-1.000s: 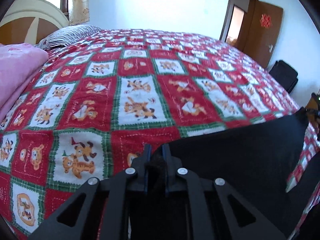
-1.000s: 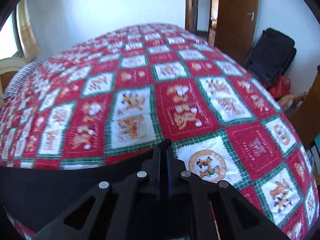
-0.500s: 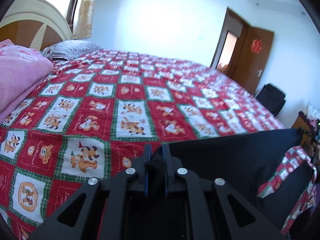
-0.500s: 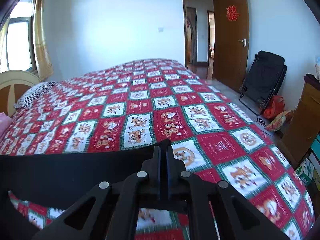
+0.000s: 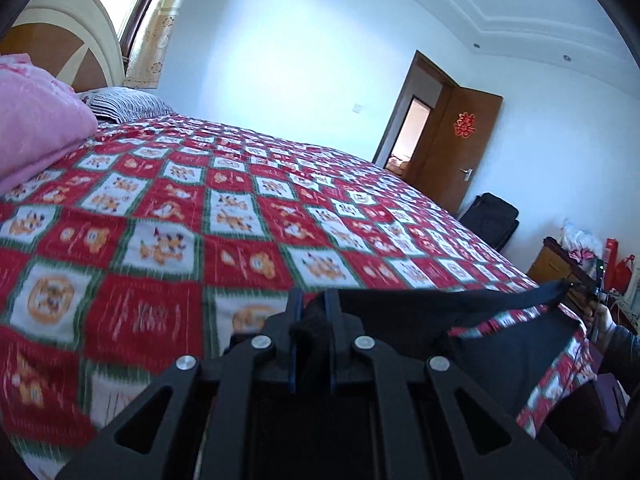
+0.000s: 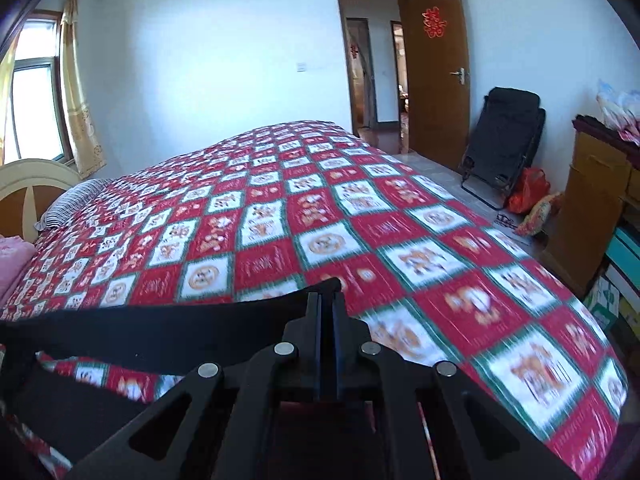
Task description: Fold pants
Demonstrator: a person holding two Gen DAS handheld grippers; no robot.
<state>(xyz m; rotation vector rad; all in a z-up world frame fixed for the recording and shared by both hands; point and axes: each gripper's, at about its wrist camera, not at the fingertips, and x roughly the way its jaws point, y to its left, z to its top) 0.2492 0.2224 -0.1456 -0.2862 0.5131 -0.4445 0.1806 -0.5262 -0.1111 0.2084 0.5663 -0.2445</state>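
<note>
Above bedspread (image 6: pixel 400 216), tongs (image 5: pixel 308 312) clamping pants (image 5: pixel 420 308)

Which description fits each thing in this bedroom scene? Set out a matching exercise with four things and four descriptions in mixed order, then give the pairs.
Things:
1. black pants
2. pink blanket
3. striped pillow
4. folded black chair

Descriptions:
A. leaning against the wall beside the open door
B. stretched between the two shut grippers
C. at the head of the bed by the headboard
D. piled on the bed's left edge in the left wrist view

Pairs: 1-B, 2-D, 3-C, 4-A
</note>
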